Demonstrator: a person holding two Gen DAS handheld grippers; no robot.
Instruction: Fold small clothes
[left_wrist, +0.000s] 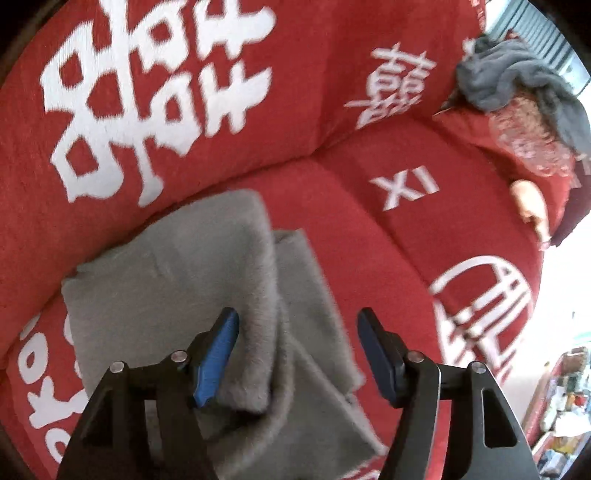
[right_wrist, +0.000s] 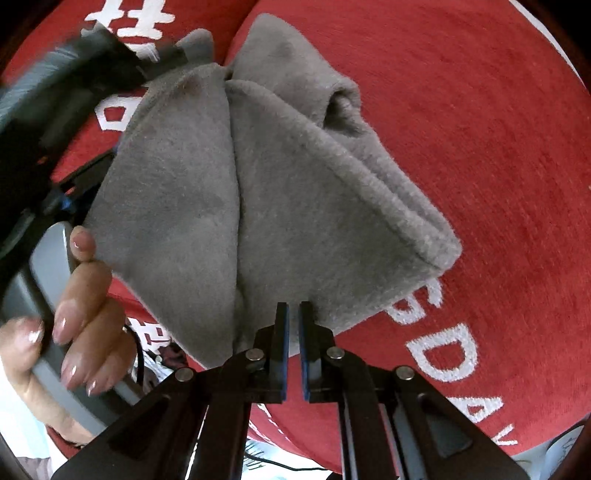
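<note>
In the left wrist view the left gripper (left_wrist: 297, 349) is hanging nearest to the camera with its fingers (left_wrist: 218, 354) standing wide apart, and nothing is being pressed between them; the folded grey garment (left_wrist: 177, 295) is lying just under and beyond the left finger, on the red sofa cover (left_wrist: 332, 206). The garment is resting in layers, one thick fold on the left and a flatter flap going out to the right and toward the near edge. In the right wrist view the right gripper (right_wrist: 293, 321) is showing its fingers almost together with only a thin gap, and the near edge of the same grey cloth is sitting right at the tips, so it looks like they are pinching a thin edge, but I cannot tell this for sure. On the left of that view a hand (right_wrist: 62, 325) is gripping the handle of the other tool. My judgement is that a fold is just being laid down and the piece is nearly finished. The next move is probably asking for the right fingers to let go and the loose flap to be squared or pressed flat. Farther away, at the far right, another dark grey garment (left_wrist: 517, 81) is waiting in a heap on the sofa.
</note>
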